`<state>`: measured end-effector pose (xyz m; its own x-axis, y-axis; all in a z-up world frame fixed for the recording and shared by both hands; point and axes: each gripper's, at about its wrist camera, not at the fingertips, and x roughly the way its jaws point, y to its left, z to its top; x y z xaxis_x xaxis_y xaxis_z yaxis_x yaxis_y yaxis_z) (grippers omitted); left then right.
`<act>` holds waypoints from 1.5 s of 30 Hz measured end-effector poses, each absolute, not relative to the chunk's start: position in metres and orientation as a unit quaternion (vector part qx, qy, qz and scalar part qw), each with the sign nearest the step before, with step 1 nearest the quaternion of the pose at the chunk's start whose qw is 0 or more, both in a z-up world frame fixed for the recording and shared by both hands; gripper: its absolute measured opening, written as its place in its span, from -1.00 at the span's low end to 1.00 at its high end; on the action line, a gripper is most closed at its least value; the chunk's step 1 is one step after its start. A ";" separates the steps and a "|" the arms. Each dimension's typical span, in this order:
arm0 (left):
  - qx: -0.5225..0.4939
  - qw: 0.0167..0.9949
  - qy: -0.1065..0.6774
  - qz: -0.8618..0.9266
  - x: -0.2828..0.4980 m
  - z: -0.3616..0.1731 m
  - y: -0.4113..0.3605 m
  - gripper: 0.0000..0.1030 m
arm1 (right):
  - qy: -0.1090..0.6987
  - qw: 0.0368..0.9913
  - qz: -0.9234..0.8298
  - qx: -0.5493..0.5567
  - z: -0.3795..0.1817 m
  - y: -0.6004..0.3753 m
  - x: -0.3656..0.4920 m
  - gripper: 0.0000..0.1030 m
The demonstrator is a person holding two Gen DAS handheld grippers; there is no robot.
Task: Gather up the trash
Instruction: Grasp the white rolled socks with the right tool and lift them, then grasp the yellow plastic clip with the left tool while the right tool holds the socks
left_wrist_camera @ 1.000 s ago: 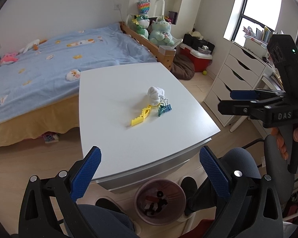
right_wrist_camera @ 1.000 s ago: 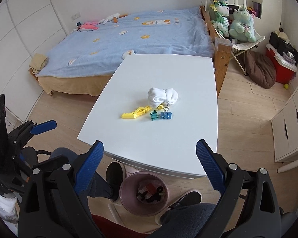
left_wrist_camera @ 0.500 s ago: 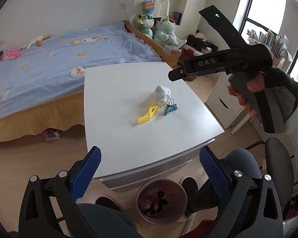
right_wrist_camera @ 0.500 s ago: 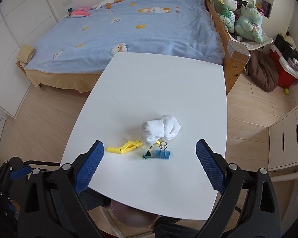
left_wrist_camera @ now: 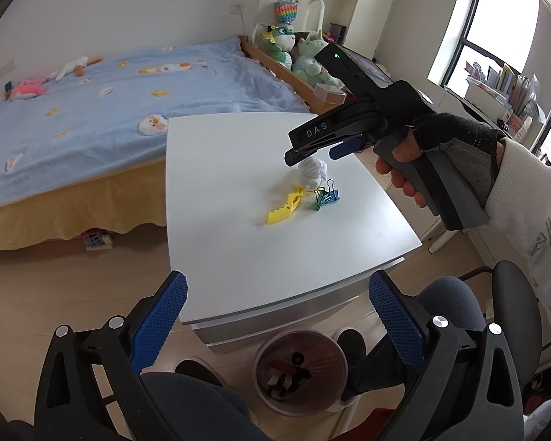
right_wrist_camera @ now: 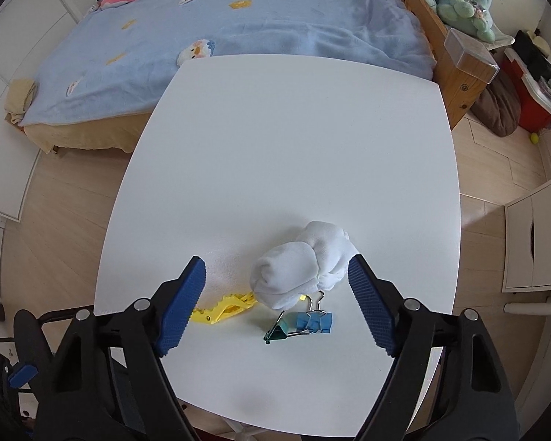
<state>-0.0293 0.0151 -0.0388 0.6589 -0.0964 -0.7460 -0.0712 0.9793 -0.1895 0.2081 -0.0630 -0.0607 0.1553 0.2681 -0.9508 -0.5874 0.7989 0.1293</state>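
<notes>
A white crumpled wad (right_wrist_camera: 301, 268) lies on the white table (right_wrist_camera: 294, 147), with a yellow clip (right_wrist_camera: 224, 308) to its left and blue and green binder clips (right_wrist_camera: 305, 325) just in front of it. My right gripper (right_wrist_camera: 275, 262) points steeply down over the wad. Its jaws are closing, with the wad between the blue pads (right_wrist_camera: 182, 305), which do not press on it. In the left wrist view the right gripper (left_wrist_camera: 312, 154) hovers just above the wad (left_wrist_camera: 314, 174). My left gripper (left_wrist_camera: 277, 316) stands open and empty above the pink trash bin (left_wrist_camera: 299, 367) below the table's near edge.
A bed with a blue cover (left_wrist_camera: 110, 84) runs along the table's far and left side. White drawers (right_wrist_camera: 536, 235) stand to the right. The person's knees and shoes (left_wrist_camera: 349, 341) and an office chair (left_wrist_camera: 510, 294) crowd the floor around the bin.
The right gripper swung in from the right and came down over the wad, and its jaws narrowed. The left gripper barely moved.
</notes>
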 end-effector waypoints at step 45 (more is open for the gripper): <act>-0.005 0.893 0.447 -0.058 0.078 -0.044 0.006 0.85 | 0.531 0.794 0.282 -0.094 -0.005 -0.135 0.197 -0.59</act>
